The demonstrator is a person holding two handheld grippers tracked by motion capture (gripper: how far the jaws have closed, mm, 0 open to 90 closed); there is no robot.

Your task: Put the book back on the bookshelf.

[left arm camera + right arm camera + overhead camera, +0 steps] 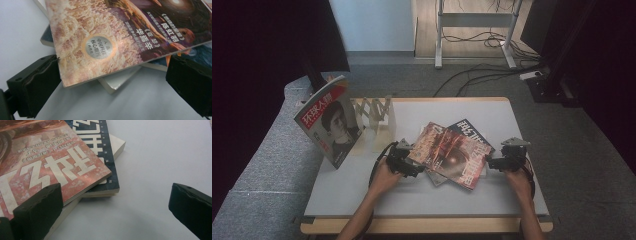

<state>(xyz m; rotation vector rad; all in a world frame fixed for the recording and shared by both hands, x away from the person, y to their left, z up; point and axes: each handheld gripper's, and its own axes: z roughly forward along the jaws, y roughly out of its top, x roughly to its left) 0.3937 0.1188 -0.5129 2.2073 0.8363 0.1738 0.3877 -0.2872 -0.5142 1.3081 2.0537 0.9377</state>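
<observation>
The top reddish-orange glossy magazine (451,154) lies between both grippers; left gripper (404,161) jaws wide open astride its corner, gripping nothing; right gripper (498,162) jaws likewise open, empty.

My top magazine (451,154) hides most of the dark one (468,129) beneath; in my left gripper view its cover runs off the top edge.

orange-red magazine (451,153), dark blue magazine (472,131)

A lab or studio: black curtains (257,45), floor cables (472,75), bare desk frame (474,25).
</observation>
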